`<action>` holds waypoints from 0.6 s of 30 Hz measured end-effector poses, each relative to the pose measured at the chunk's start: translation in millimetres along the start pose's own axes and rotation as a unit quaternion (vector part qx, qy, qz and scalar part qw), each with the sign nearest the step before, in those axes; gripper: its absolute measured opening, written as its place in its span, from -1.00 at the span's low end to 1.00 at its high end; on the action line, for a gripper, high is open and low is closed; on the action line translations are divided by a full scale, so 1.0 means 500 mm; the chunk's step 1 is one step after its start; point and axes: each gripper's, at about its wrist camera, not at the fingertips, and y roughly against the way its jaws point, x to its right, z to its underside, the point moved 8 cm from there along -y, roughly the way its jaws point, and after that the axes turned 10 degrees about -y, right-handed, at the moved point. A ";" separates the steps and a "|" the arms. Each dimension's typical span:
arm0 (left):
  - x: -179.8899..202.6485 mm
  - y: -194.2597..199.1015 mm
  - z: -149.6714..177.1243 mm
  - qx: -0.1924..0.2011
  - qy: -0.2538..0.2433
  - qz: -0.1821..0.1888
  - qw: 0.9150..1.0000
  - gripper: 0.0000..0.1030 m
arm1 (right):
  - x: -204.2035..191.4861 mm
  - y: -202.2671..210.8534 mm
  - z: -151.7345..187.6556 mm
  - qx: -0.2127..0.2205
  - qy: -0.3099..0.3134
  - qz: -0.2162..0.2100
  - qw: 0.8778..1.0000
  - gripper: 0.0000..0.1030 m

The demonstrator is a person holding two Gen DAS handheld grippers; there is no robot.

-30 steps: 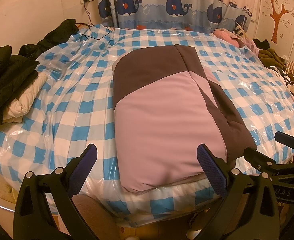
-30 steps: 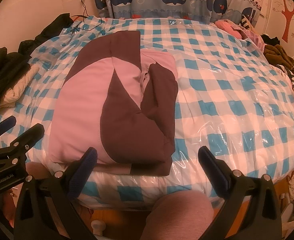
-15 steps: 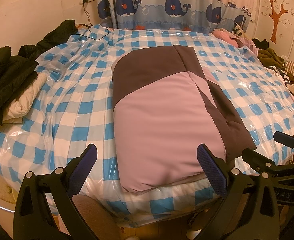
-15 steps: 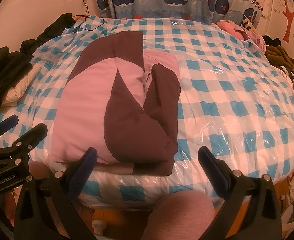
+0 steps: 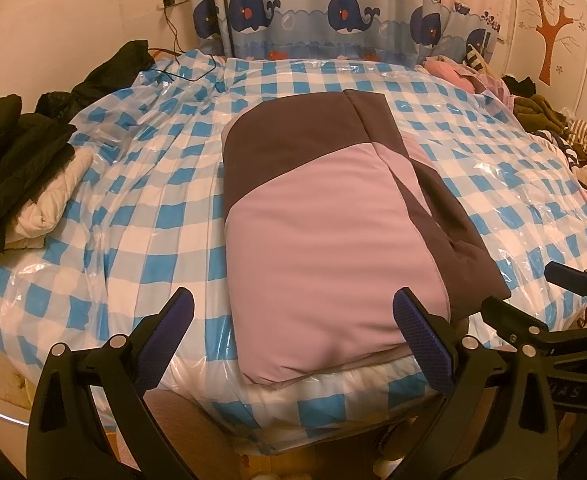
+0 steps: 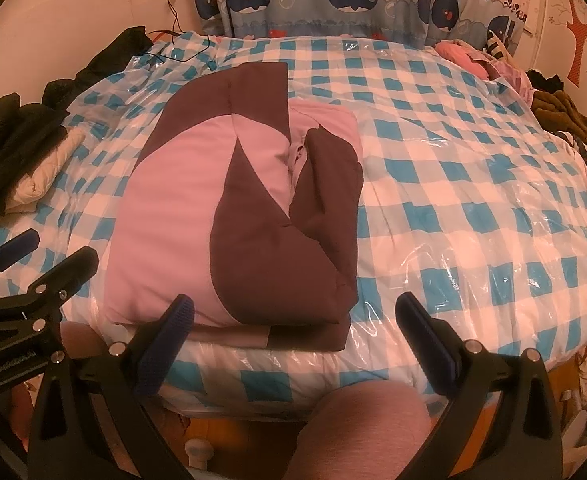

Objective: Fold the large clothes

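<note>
The left gripper (image 5: 293, 320) and right gripper (image 6: 295, 322) both hang spread, holding nothing, at the near edge of the blue-checked plastic-covered bed (image 5: 141, 216). Black and cream clothes (image 5: 17, 172) are piled at the left edge. The folded pink-and-brown padded jacket (image 5: 325, 232) lies just ahead — only the right view shows its tucked sleeve (image 6: 327, 192).

Only two bits of lettering appear, and neither reads fully. In the left wrist view, the black body of the right gripper (image 5: 533, 292) carries faint embossed capitals that look like "DAS", partly cut off. In the right wrist view, the left gripper (image 6: 51, 252) bears small pale lettering, too blurred to make out.
</note>
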 end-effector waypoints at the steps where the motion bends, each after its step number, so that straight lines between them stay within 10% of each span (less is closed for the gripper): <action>1: 0.001 -0.002 0.002 -0.002 -0.002 0.001 1.000 0.87 | 0.000 0.000 0.000 0.000 0.000 0.000 1.000 0.88; 18: -0.014 0.010 -0.011 0.010 -0.018 -0.036 0.999 0.87 | -0.010 -0.002 0.006 -0.002 -0.002 -0.002 1.000 0.88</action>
